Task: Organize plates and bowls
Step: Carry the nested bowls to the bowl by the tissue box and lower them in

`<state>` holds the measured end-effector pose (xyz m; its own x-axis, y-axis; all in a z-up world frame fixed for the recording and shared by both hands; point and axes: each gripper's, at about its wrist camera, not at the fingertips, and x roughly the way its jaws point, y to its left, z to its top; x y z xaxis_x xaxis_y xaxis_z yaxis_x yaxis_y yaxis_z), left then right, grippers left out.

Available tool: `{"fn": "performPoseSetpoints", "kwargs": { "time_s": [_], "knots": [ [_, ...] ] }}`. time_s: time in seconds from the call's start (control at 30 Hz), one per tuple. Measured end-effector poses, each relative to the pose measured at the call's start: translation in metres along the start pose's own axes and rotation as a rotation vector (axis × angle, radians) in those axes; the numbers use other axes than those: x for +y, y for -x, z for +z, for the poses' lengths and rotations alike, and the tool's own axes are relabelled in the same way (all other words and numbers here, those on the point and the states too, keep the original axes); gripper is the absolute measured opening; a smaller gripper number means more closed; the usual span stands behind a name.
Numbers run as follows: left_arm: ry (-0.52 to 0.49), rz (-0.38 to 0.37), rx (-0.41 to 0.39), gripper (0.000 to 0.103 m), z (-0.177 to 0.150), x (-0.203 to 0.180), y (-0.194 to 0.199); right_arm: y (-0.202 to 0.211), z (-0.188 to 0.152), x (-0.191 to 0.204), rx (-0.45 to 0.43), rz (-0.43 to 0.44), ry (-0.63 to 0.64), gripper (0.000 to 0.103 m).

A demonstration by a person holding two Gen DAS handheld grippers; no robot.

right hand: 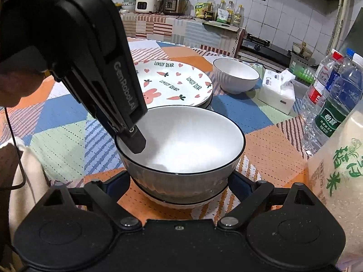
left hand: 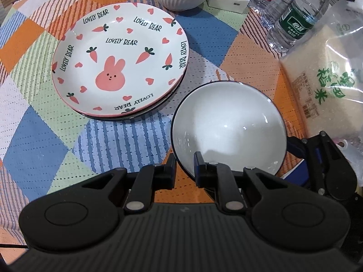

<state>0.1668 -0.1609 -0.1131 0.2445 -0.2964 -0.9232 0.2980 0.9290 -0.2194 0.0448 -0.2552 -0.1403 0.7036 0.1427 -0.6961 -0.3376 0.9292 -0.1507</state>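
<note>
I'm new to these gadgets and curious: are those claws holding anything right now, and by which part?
The left gripper pinches the top bowl by its near rim. The right gripper only brackets the lower bowl; contact unclear.

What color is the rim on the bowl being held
Black, a thin line around the white bowl; clearest in the right wrist view.

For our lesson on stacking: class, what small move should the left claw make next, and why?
Probably open the left claw and release the top bowl: it pinches the rim, and that bowl already seems nested in the lower bowl.
</note>
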Motion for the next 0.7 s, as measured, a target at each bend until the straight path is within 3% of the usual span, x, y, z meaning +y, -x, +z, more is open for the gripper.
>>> {"fn": "performPoseSetpoints", "kwargs": {
  "time_s": [0.4, 0.7],
  "knots": [
    [-0.012, 0.006, -0.025, 0.017, 0.000, -0.002, 0.010, 0.008, -0.001, -0.002, 0.007, 0.000, 0.032, 0.096],
    [0.018, -0.016, -0.070, 0.018, 0.007, 0.004, 0.035, 0.033, 0.019, -0.027, -0.009, 0.076, -0.038, 0.096]
  ]
}}
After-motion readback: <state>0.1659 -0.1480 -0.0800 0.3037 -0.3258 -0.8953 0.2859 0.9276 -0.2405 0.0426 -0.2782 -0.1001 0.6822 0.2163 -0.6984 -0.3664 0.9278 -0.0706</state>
